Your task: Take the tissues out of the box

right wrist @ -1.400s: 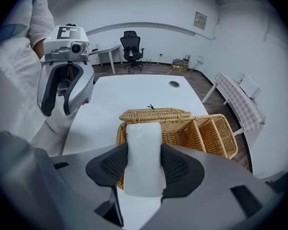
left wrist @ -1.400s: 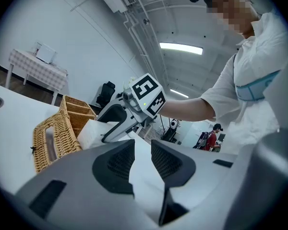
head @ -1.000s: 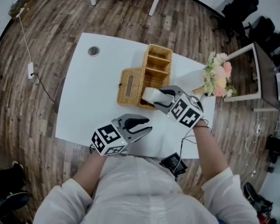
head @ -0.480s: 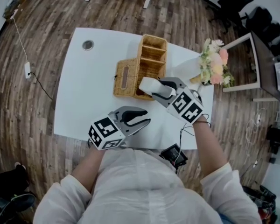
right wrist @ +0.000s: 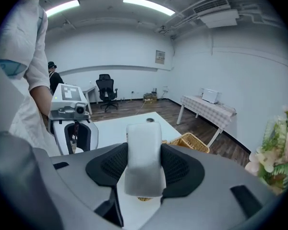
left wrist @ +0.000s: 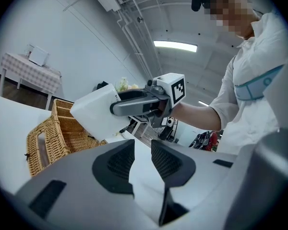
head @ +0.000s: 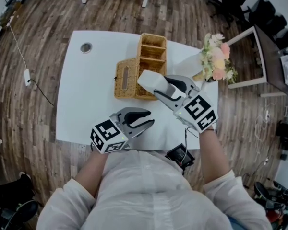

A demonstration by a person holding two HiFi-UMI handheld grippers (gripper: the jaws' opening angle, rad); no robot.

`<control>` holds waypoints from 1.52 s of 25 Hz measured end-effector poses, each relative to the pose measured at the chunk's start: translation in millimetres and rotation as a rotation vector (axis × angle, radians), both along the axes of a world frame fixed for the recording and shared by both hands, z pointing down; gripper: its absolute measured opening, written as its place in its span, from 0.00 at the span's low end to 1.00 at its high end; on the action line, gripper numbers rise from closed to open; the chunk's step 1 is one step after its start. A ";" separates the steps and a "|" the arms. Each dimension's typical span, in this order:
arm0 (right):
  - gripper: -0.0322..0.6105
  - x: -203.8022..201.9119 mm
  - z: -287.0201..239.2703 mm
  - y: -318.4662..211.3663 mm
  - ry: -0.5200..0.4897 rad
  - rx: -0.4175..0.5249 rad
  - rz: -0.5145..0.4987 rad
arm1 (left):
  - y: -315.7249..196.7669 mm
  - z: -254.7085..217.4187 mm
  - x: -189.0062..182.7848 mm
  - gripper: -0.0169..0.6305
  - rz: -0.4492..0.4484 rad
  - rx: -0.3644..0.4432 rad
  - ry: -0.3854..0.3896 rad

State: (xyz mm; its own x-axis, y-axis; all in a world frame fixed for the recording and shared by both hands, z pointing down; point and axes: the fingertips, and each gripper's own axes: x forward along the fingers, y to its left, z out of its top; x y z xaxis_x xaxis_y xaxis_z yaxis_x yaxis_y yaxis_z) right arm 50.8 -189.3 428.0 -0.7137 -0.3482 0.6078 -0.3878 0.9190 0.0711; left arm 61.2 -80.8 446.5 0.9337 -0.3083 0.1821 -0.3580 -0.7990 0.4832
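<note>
My right gripper [head: 155,84] is shut on a white tissue pack [head: 148,80] and holds it in the air over the near side of the wicker tissue box [head: 126,78], whose lid has a long slot. In the right gripper view both pads press the sides of the pack [right wrist: 144,152]. The left gripper view shows the pack [left wrist: 97,113] tilted above the wicker box [left wrist: 42,142]. My left gripper [head: 150,118] hovers low over the table's front part, open, with nothing between its jaws.
A wicker organiser with compartments [head: 152,55] adjoins the box at the back. A bunch of flowers [head: 215,63] stands at the white table's [head: 89,97] right edge. A round cable hole [head: 86,47] lies far left. A black device [head: 180,155] hangs at the front edge.
The right gripper has risen and come slightly toward me with the tissue pack, away from the wicker box. The left gripper has hardly moved.
</note>
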 end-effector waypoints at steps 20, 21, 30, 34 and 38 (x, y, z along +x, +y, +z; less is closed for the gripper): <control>0.41 19.4 -47.8 24.6 -0.393 -0.092 0.185 | -4.2 -7.7 -5.8 0.18 -0.007 0.015 0.001; 0.41 20.1 -49.2 25.9 -0.403 -0.094 0.190 | -3.8 -7.8 -5.7 0.18 -0.008 0.015 0.001; 0.41 29.5 -58.6 37.9 -0.496 -0.128 0.237 | 0.4 -9.7 -5.8 0.18 -0.005 0.020 -0.002; 0.41 33.4 -62.1 44.5 -0.552 -0.156 0.263 | 1.5 -15.0 -7.4 0.18 -0.009 0.030 0.003; 0.41 36.0 -60.2 51.3 -0.584 -0.180 0.279 | 1.7 -16.5 -7.5 0.18 -0.007 0.037 0.001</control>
